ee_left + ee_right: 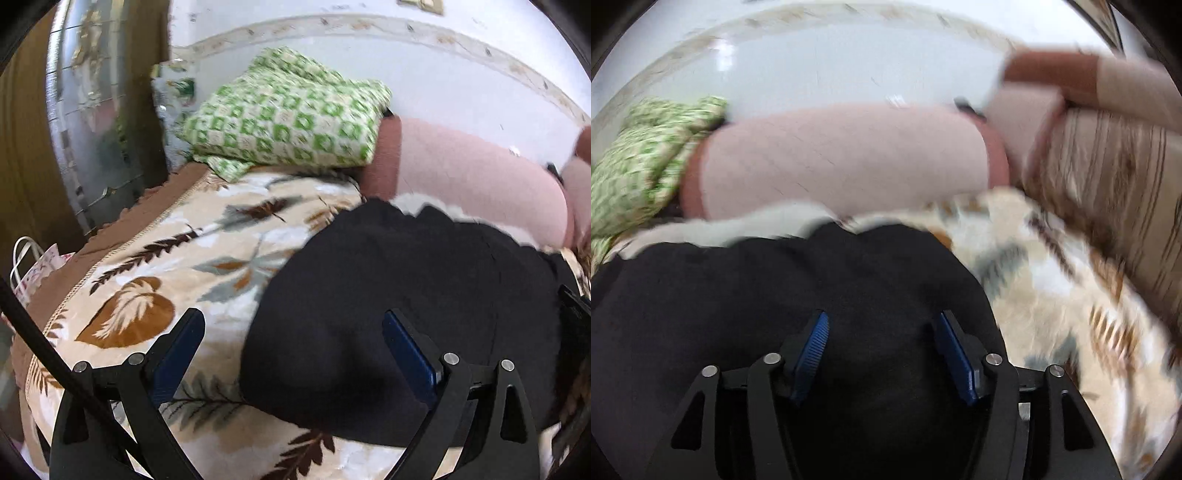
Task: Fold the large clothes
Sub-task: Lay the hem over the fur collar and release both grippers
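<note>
Black garment (402, 314): lies bunched in a dark heap on the leaf-print blanket (177, 266) covering the bed. Landmark for all entries below.

Left tool (293, 321): blue-padded jaws spread wide, nothing between the pads. The left finger (177, 354) hangs over the blanket just beside the garment's left edge; the right finger (410, 354) stands over the garment itself. Contact with the cloth cannot be told.

Right tool (882, 325): jaws parted, less widely than the left tool's, pads clear of each other, nothing pinched. Both fingers sit over the garment's middle; whether they touch it cannot be told, the view being blurred.

Pink bolster (472, 177): behind the garment, against the wall.

Green checked folded cloth (284, 114): behind and left of the garment, beside the bolster's end.

Striped cushion (1108, 166): behind and right of the garment.
</note>
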A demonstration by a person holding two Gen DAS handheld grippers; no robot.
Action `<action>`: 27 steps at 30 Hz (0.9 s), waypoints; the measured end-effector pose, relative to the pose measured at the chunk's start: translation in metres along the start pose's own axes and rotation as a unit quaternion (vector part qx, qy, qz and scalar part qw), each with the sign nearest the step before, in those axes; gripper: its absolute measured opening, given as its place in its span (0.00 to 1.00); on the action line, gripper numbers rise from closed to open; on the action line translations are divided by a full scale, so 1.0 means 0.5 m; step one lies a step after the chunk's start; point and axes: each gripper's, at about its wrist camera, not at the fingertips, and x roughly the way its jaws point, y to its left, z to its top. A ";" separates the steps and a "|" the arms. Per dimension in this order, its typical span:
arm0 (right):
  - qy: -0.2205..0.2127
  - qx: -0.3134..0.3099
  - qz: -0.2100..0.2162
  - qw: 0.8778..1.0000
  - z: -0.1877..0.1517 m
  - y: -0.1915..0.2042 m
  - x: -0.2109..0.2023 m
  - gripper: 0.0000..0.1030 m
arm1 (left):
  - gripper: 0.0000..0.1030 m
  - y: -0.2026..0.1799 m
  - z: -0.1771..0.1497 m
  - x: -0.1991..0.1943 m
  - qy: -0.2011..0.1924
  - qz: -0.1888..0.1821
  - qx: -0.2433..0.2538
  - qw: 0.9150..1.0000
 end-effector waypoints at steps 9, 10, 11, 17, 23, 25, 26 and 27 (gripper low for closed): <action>-0.040 -0.105 0.118 0.987 -0.037 0.189 -0.114 0.63 | 0.94 -0.008 0.012 -0.032 -0.024 -0.015 0.024 0.999; -0.043 -0.109 0.113 0.987 -0.032 0.205 -0.106 0.63 | 0.94 -0.007 0.014 -0.033 -0.021 -0.019 0.023 0.999; -0.039 -0.111 0.110 0.987 -0.023 0.219 -0.091 0.63 | 0.94 -0.006 0.016 -0.033 -0.018 -0.022 0.022 0.999; 0.074 -0.087 0.112 0.987 0.045 0.284 0.045 0.75 | 0.94 0.000 0.020 -0.028 -0.021 -0.011 0.016 1.000; 0.072 -0.009 0.126 0.989 0.063 0.209 -0.017 0.75 | 0.94 -0.019 0.019 -0.058 -0.062 0.000 0.050 0.997; 0.062 -0.007 0.140 0.988 0.027 0.176 -0.084 0.76 | 0.94 -0.024 0.018 -0.069 -0.067 -0.012 0.056 0.996; 0.060 -0.010 0.139 0.988 0.002 0.159 -0.115 0.76 | 0.94 -0.028 0.016 -0.074 -0.067 -0.019 0.060 0.996; 0.060 -0.014 0.135 0.989 -0.017 0.147 -0.137 0.76 | 0.94 -0.033 0.012 -0.078 -0.064 -0.025 0.064 0.996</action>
